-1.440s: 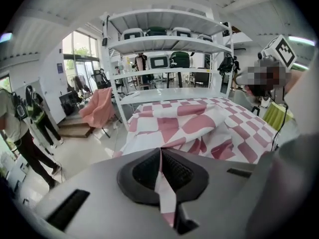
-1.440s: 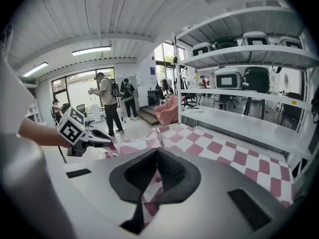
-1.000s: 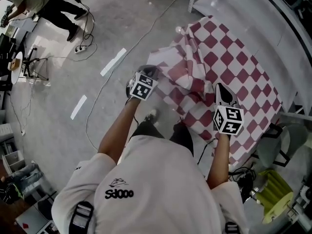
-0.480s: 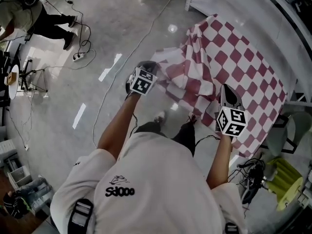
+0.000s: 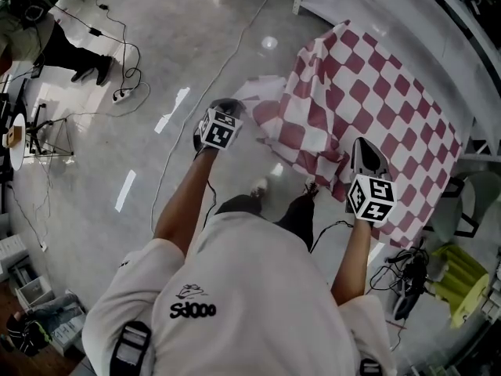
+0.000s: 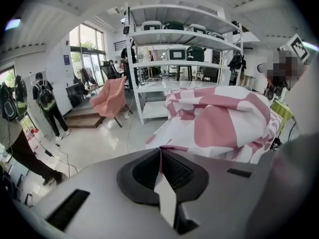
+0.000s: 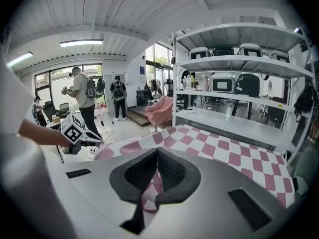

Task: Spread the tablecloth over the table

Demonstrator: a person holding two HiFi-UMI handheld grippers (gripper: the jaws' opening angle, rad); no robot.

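A red-and-white checked tablecloth point(image 5: 368, 92) drapes over the table at the right, and the table is hidden beneath it. My left gripper point(image 5: 228, 105) is out over the floor, left of the table, shut on the cloth's near-left corner. In the left gripper view, a strip of cloth point(image 6: 166, 199) is pinched between the closed jaws point(image 6: 160, 151), and the rest billows beyond point(image 6: 224, 123). My right gripper point(image 5: 358, 142) is at the table's near edge. Its jaws point(image 7: 156, 151) are shut on the cloth's hem point(image 7: 151, 195), and the checks stretch flat ahead point(image 7: 219, 151).
A white shelving rack point(image 7: 239, 63) with cases stands behind the table. A pink chair point(image 6: 112, 96) is on the floor to the left of it. Cables point(image 5: 211, 77) trail across the glossy floor. People stand at the far left point(image 5: 55, 45). A yellow-green object point(image 5: 458, 276) lies near the table's right end.
My left gripper has moved left, away from the table, drawing the corner out. The bunched fold between the grippers has flattened. My right gripper has shifted slightly along the near edge.
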